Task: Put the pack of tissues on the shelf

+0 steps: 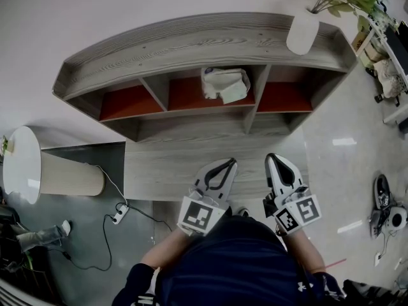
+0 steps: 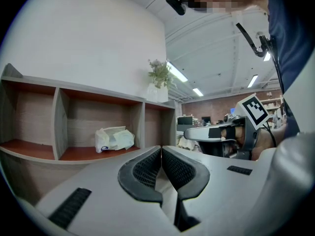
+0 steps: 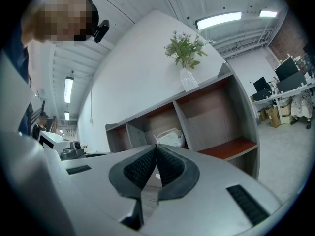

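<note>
Two tongs, left (image 2: pixel 161 149) and right (image 3: pixel 156 146), point level and side by side at a curved grey shelf (image 1: pixel 191 40), each with its jaws pressed together on nothing. One pack of tissues (image 1: pixel 224 85), white and crumpled, lies on the red-brown board of the shelf's middle compartment, well apart from both tongs, and a white vase (image 3: pixel 188 78) of greenery stands upright on the shelf top. Only the head view shows the floor items, namely a round white-topped stand (image 1: pixel 22 164), a power strip (image 1: pixel 117 218) with its cable and shoes (image 1: pixel 382 193); only the left gripper view shows the right tongs from the side, with their marker cube (image 2: pixel 255 110).
</note>
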Action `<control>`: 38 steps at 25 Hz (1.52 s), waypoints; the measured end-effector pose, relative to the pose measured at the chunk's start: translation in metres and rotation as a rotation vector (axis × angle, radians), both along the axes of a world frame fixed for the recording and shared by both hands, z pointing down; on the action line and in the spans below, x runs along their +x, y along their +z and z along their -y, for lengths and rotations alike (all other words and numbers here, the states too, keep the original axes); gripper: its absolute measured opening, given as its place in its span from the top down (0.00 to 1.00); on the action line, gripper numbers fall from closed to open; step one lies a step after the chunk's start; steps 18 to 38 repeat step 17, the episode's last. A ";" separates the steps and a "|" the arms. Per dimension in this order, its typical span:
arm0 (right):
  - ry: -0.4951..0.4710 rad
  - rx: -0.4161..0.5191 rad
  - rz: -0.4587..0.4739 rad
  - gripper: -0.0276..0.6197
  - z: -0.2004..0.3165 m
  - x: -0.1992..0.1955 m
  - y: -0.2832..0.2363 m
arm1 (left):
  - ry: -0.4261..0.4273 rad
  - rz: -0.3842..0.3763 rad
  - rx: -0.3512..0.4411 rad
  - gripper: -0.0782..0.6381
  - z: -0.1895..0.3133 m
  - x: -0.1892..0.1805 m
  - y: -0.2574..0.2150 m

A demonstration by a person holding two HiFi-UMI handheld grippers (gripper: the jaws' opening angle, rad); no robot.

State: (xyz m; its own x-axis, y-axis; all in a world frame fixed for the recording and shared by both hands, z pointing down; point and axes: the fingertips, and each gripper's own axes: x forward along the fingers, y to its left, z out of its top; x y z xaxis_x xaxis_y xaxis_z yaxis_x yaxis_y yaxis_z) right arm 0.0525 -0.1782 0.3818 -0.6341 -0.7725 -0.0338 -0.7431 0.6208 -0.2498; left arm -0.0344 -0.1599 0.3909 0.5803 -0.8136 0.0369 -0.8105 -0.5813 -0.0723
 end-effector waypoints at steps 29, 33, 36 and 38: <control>0.002 -0.014 0.004 0.94 0.015 -0.002 0.005 | -0.005 0.045 0.016 0.86 0.018 -0.003 0.003; 0.002 -0.014 0.004 0.94 0.015 -0.002 0.005 | -0.005 0.045 0.016 0.86 0.018 -0.003 0.003; 0.002 -0.014 0.004 0.94 0.015 -0.002 0.005 | -0.005 0.045 0.016 0.86 0.018 -0.003 0.003; 0.002 -0.014 0.004 0.94 0.015 -0.002 0.005 | -0.005 0.045 0.016 0.86 0.018 -0.003 0.003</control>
